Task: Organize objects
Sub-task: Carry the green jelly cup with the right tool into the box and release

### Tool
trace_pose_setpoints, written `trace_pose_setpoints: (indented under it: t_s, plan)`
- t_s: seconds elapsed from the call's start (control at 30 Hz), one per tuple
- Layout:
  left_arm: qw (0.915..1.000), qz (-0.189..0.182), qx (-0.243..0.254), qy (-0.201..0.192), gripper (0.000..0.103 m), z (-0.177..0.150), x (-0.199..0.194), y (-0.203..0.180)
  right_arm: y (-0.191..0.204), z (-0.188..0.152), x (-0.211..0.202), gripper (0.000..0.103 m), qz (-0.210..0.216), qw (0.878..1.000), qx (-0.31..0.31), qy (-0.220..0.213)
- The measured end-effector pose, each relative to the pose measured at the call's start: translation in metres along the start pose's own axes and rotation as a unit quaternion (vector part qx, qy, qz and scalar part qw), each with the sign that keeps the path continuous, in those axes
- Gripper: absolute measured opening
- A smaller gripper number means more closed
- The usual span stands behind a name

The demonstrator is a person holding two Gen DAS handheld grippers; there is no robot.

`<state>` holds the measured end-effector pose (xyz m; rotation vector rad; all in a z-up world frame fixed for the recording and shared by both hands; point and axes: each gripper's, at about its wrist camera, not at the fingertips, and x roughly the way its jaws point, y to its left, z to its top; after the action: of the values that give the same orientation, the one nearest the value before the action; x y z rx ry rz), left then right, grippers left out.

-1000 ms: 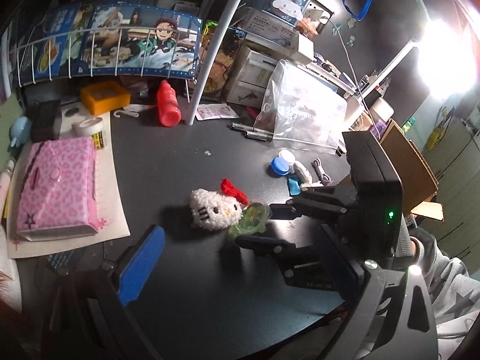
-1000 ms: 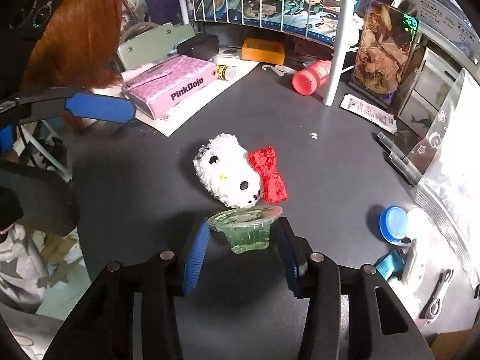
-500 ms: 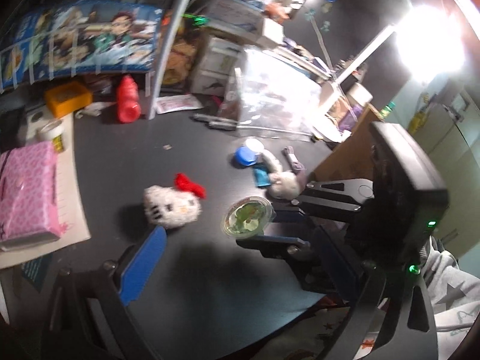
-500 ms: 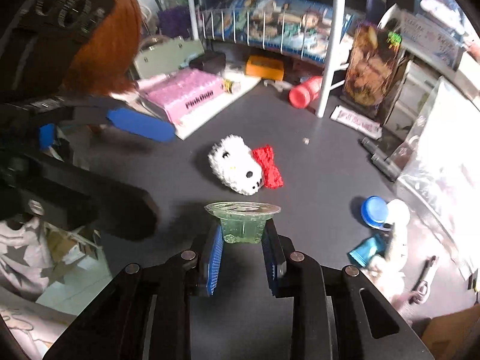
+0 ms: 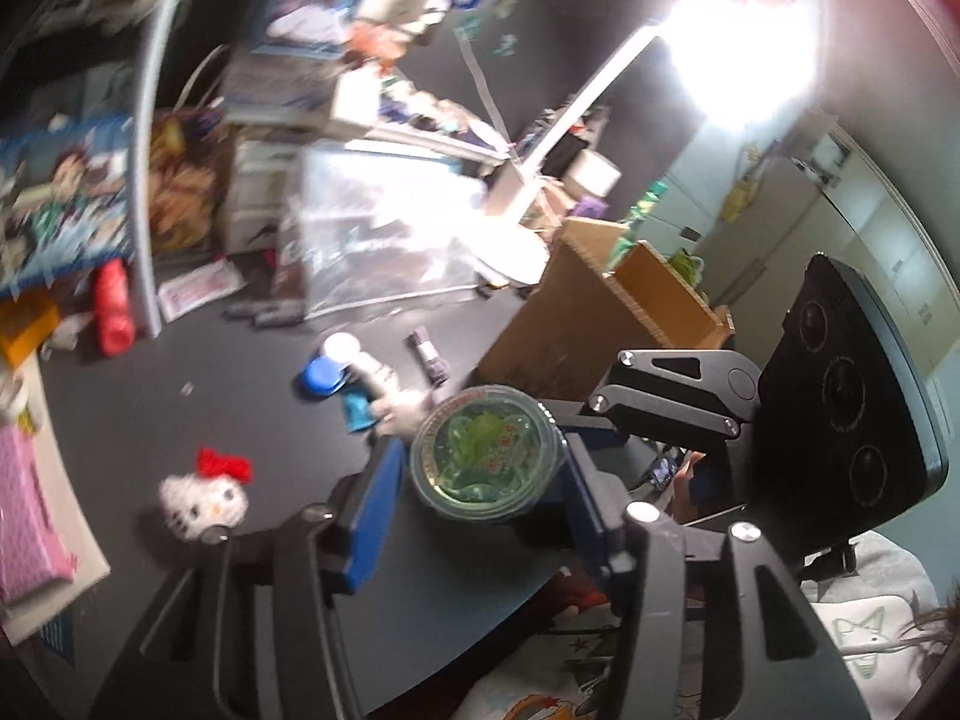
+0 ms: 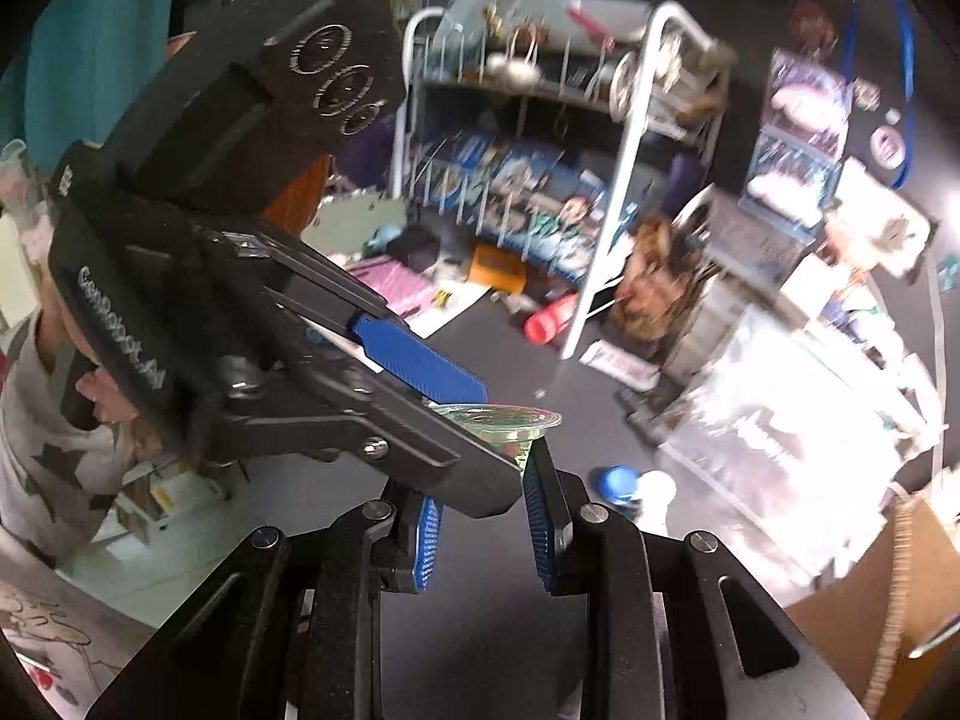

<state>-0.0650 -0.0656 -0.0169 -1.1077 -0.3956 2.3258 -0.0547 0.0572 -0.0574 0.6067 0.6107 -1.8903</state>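
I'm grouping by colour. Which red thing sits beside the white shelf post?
The red bottle, beside the white post; the other red thing, the bow, is on the white plush cat.

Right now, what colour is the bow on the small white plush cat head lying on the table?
Red. The bow shows best in the left wrist view.

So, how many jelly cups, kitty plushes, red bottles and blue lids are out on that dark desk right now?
jelly cup: 1
kitty plush: 1
red bottle: 1
blue lid: 1
Total: 4
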Motion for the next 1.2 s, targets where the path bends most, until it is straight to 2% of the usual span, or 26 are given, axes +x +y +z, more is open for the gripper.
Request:
trace_pose_setpoints:
  t_s: [0.33,0.6,0.9,1.07,1.13,1.2]
  plan:
    - [0.9975,-0.007,0.070,0.006,0.043,0.053,0.025,-0.062,-0.039,0.001,-0.061,0.021,-0.079,0.996,0.025,-0.023]
    - [0.9932,-0.017,0.111,0.031,0.043,0.095,0.078,-0.113,-0.094,-0.019,-0.099,0.021,-0.127,0.989,0.073,-0.017]
    - [0.9887,-0.021,0.125,0.081,0.043,0.124,0.148,-0.143,-0.159,-0.058,-0.119,0.021,-0.152,0.978,0.140,0.017]
    - [0.9872,0.005,0.121,0.104,0.043,0.127,0.173,-0.148,-0.178,-0.073,-0.115,0.021,-0.150,0.974,0.164,0.044]
    - [0.9856,0.021,0.129,0.108,0.051,0.126,0.177,-0.150,-0.183,-0.077,-0.111,0.023,-0.152,0.972,0.168,0.057]
    - [0.9846,0.031,0.137,0.103,0.076,0.126,0.176,-0.153,-0.185,-0.080,-0.109,0.043,-0.156,0.971,0.171,0.065]
